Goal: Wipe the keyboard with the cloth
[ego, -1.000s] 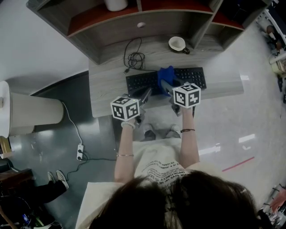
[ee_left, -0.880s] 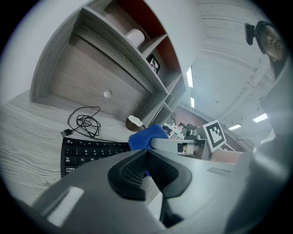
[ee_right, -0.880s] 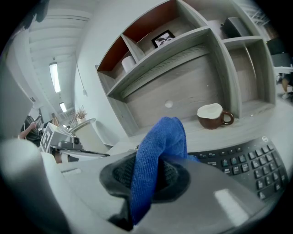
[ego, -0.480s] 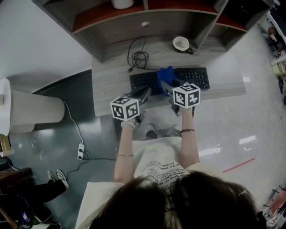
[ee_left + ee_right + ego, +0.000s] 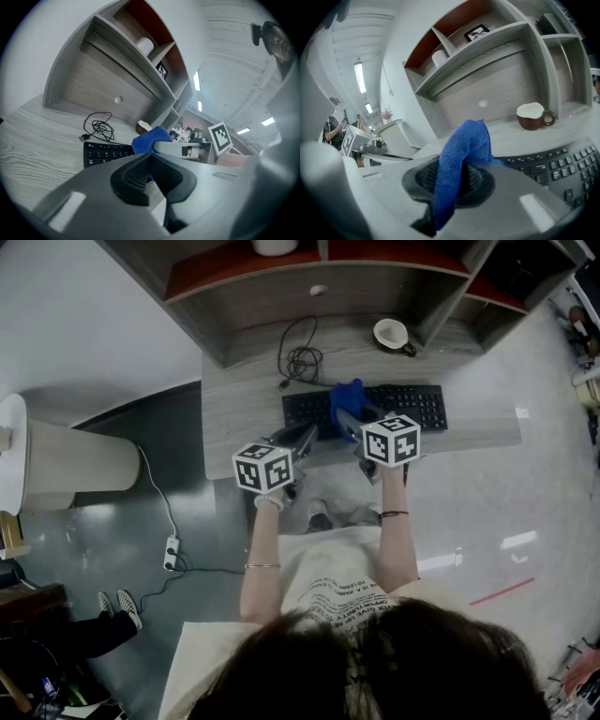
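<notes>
The right gripper (image 5: 454,185) has its jaws pinched tight on a fold of the blue cloth (image 5: 464,145). The cloth humps up out of the pads and hangs over the left-middle of the black keyboard (image 5: 412,404), which lies across the desk (image 5: 234,418). The cloth is soft, light and limp, so it is likely to bunch and drag rather than lie flat. A hold low on the fold, with a loose flap trailing, should suit the keys. The keyboard itself looks light enough to slide (its left end is the spot to steady). The left gripper (image 5: 150,173) sits at the desk's near edge, jaws together on nothing. The cloth probably touches the keys, but the right gripper's body hides the contact from above. The keyboard's right end is cut off in the right gripper view.
</notes>
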